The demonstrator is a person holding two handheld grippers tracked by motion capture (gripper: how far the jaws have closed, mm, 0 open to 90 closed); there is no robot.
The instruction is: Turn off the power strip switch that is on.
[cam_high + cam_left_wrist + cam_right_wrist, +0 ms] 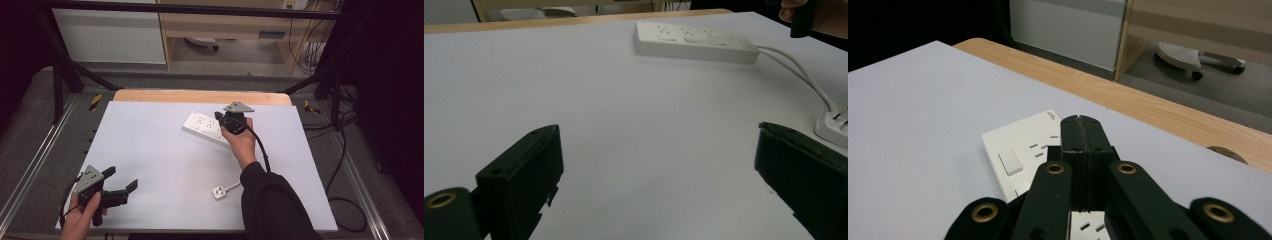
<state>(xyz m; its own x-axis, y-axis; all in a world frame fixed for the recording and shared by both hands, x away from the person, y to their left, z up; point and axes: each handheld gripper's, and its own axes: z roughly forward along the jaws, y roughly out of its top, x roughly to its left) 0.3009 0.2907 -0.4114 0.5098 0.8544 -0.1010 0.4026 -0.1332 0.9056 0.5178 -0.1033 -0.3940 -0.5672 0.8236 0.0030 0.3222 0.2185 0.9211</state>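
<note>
A white power strip [202,125] lies on the white table sheet toward the back, also seen as the power strip [694,41] and the power strip [1020,152]. Its white cable runs to a white plug [219,191] lying near the front; the plug [833,127] shows at the right edge. My right gripper [220,117] hovers over the strip's right end, jaws pressed together with nothing between them; the right gripper [1081,122] points across the strip. My left gripper [120,178] rests at the front left, jaws wide apart and empty; the left gripper [658,175] faces bare sheet.
The table sheet [150,150] ends on a wooden edge [200,96] at the back. Black frame bars [65,75] and cables [340,130] flank the table. A wheeled chair base [1193,56] stands on the floor beyond.
</note>
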